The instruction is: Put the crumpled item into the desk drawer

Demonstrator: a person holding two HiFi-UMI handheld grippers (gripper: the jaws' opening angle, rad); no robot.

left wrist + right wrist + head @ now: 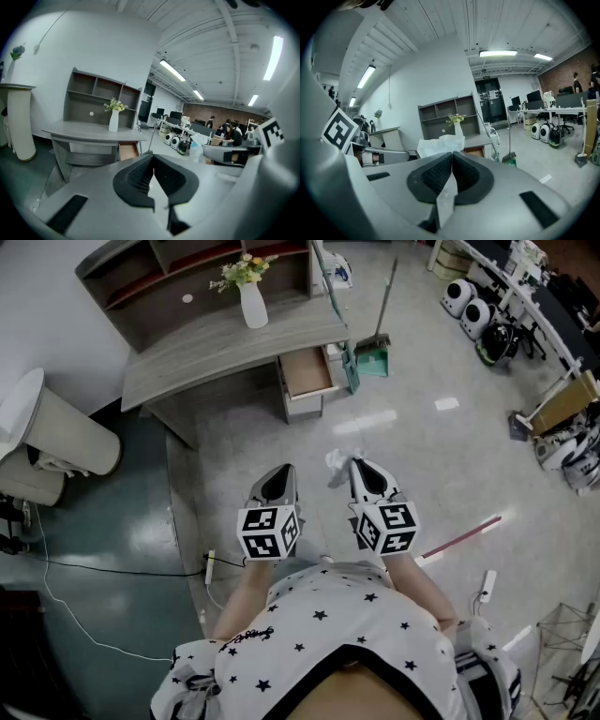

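Pinching the crumpled item [440,144], the right gripper [451,165] has its jaws shut on a lower fold, w/ most of the white wad bunched up above the tips; looks like thin paper or plastic, so a tight pinch on one fold is prob. enough to carry it w/o dropping. The left gripper [152,161] is closed w/ nothing between its jaws; it hangs alongside the right one at about the same height, prob. just kept clear since the load is light and needs one side only. Both are held out in front of the person over bare floor [422,442], well apart from the table [216,348]. The drawer [307,371] under the table's right end is already pulled out and looks empty, so no opening step is needed; the item is not yet in it. A white vase [253,306] w/ flowers stands on the tabletop, off to the side of the drawer; a green dustpan and broom [373,357] lean just beside the drawer's right. Next move, by my read: walk fwd, bring the right gripper over the drawer opening, then release; approach from the front to avoid the broom.
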